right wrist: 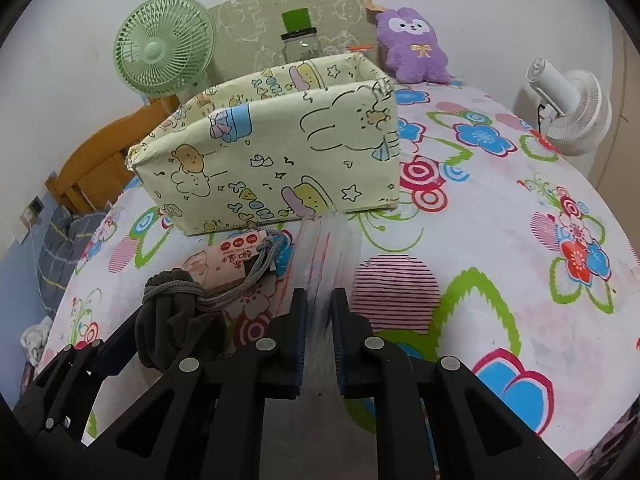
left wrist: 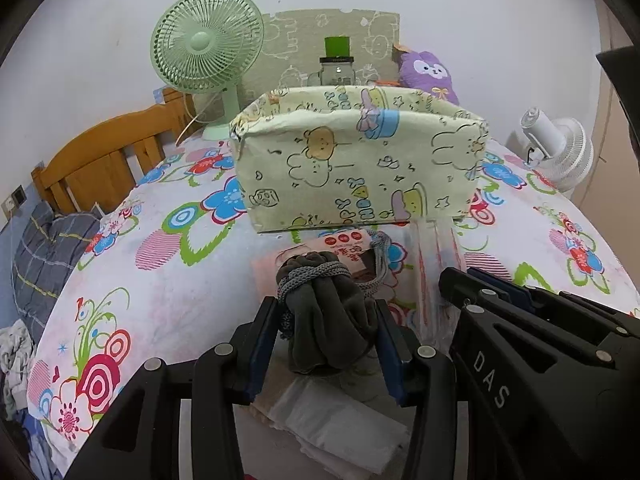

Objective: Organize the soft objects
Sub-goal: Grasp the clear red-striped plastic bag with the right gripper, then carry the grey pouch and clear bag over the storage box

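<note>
The pouch [left wrist: 326, 312] was clamped by the left gripper [left wrist: 326, 334], a clear pack [right wrist: 320, 276] pinched by the right gripper [right wrist: 320, 332]; lifting toward the box [right wrist: 272, 152], frame centre, seemed next

The box [right wrist: 272, 152] stands across the way ahead, its top open. Wipes [right wrist: 236, 258] and a clear packet [right wrist: 320, 248] lie just before it. Right of the box the bed [right wrist: 500, 280] lies bare. Behind the box stand a green fan [right wrist: 162, 50], a jar [right wrist: 300, 42] and a plush [right wrist: 412, 46]; a white fan [right wrist: 568, 106] stands off the bed's far right.
</note>
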`<action>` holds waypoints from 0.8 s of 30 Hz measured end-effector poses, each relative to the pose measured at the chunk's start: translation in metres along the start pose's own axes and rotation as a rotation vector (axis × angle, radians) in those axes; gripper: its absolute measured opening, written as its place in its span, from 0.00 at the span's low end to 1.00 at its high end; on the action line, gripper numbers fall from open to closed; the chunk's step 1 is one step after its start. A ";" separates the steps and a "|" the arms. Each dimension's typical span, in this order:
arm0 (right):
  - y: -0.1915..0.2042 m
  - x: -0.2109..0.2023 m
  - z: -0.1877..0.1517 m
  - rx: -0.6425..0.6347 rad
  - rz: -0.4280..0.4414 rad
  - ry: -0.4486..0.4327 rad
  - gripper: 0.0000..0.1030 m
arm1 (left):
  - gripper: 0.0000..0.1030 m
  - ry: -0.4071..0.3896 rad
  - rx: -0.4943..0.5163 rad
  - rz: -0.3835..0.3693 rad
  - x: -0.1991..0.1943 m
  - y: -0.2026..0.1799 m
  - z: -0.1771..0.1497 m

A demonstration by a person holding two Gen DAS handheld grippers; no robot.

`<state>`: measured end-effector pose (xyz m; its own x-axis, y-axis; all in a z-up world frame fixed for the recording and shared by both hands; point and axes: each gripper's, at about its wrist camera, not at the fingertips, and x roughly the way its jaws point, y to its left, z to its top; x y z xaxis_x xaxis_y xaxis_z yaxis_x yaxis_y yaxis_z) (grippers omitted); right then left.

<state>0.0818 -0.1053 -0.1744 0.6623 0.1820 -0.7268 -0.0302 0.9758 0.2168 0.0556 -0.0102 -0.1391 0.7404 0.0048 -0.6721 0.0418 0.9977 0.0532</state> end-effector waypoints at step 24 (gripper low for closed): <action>0.000 -0.078 0.019 -0.007 -0.016 -0.163 0.13 | 0.47 -0.135 0.004 -0.040 -0.063 -0.011 0.028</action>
<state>0.0440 -0.1223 -0.1054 0.7753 0.1452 -0.6147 -0.0237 0.9792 0.2015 0.0273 -0.0236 -0.0770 0.8213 -0.0445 -0.5687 0.0760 0.9966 0.0317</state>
